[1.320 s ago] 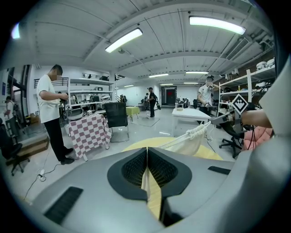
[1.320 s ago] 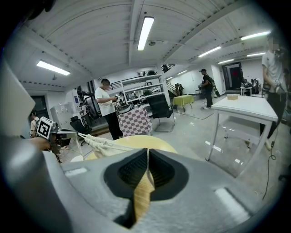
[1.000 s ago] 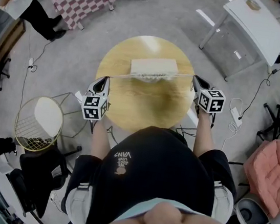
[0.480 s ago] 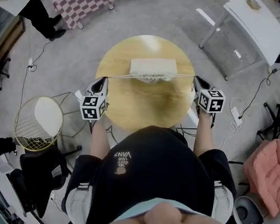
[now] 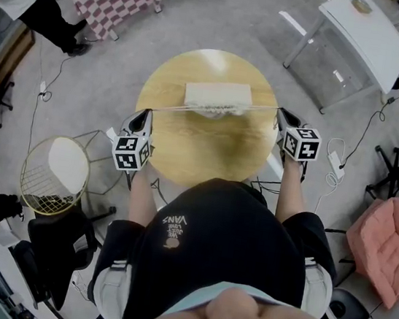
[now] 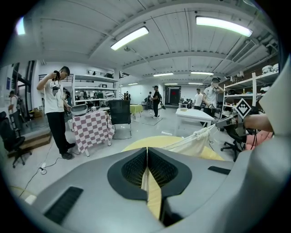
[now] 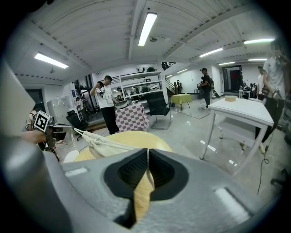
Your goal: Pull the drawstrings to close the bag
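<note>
Cream rectangular cloth bag [image 5: 219, 95] lies flat at ctr-rear of the round yellow wooden surface [image 5: 208, 152]. Its near edge, the mouth, is bunched tight, so contents can't be seen. Cream drawstrings [image 5: 174, 106] run taut from the mouth to either side, one to each gripper, in a near-straight line.

Left gripper [image 5: 148, 114]: jaws pressed together w/ the cord end pinched at their tips, over the surface's left rim. The bag lies ahead and to its right, well apart from the jaws.

Right gripper [image 5: 280, 115]: jaws likewise closed on the other cord end, at the right rim.

The pinch point is hard to make out in both gripper views; only a thin pale strip shows btwn the pads.

On the floor, left of the person: round yellow wire basket [image 5: 33, 191] w/ a pale disc in it, nature unclear.
</note>
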